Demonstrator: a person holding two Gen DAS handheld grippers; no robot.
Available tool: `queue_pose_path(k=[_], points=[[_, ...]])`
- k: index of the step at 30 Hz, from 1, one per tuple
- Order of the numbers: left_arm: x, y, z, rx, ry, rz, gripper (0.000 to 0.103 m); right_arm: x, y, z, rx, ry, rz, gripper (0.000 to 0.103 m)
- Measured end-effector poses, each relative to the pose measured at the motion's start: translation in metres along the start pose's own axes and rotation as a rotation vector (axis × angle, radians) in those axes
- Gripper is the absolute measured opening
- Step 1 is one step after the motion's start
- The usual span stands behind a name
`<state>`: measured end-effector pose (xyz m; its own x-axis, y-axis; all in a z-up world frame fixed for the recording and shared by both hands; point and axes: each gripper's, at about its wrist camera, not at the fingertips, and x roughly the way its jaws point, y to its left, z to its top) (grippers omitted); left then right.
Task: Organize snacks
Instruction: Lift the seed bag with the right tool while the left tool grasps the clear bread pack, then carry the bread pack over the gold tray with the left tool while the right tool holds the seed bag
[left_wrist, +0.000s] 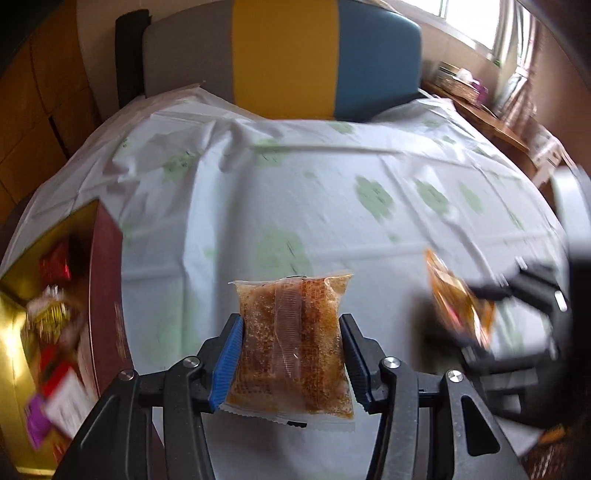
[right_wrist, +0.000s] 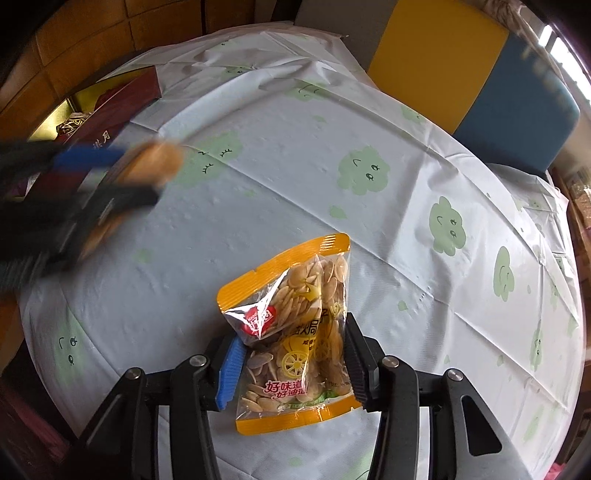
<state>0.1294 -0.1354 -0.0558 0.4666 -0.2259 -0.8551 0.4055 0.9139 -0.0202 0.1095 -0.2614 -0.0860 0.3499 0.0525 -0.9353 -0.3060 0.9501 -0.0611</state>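
Observation:
My left gripper (left_wrist: 291, 325) is shut on a clear packet of brown crumbly snack (left_wrist: 291, 343), held above the white tablecloth. My right gripper (right_wrist: 291, 332) is shut on a yellow-edged bag of seeds (right_wrist: 295, 332). In the left wrist view the right gripper (left_wrist: 491, 295) with its seed bag (left_wrist: 458, 299) shows blurred at the right. In the right wrist view the left gripper (right_wrist: 122, 173) and its brown packet (right_wrist: 155, 162) show blurred at the left. A dark red box with a gold inside (left_wrist: 107, 302) holds several snack packets at the left; it also shows in the right wrist view (right_wrist: 122, 99).
The table (right_wrist: 332, 147) wears a white cloth with green cloud prints. A chair with grey, yellow and blue panels (left_wrist: 284, 55) stands at the far side. A wooden shelf with clutter (left_wrist: 480, 107) lies at the right under a window.

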Motion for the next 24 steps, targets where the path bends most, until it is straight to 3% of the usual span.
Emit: queue_pose_path(k=[7, 12, 17, 24], points=[[-0.011, -0.023, -0.040, 0.050, -0.004, -0.022, 0.054, -0.001, -0.004, -0.003, 0.014, 0.001, -0.001, 0.058], [-0.015, -0.028, -0.039, 0.078, -0.010, -0.093, 0.068, -0.002, -0.004, -0.003, 0.015, 0.004, -0.005, 0.061], [-0.020, -0.027, -0.037, 0.117, -0.035, -0.068, 0.078, -0.001, -0.003, -0.002, 0.006, 0.007, -0.013, 0.063], [-0.007, -0.035, -0.040, 0.231, -0.036, -0.010, 0.081, -0.002, 0.002, -0.003, -0.013, 0.014, -0.010, 0.067]])
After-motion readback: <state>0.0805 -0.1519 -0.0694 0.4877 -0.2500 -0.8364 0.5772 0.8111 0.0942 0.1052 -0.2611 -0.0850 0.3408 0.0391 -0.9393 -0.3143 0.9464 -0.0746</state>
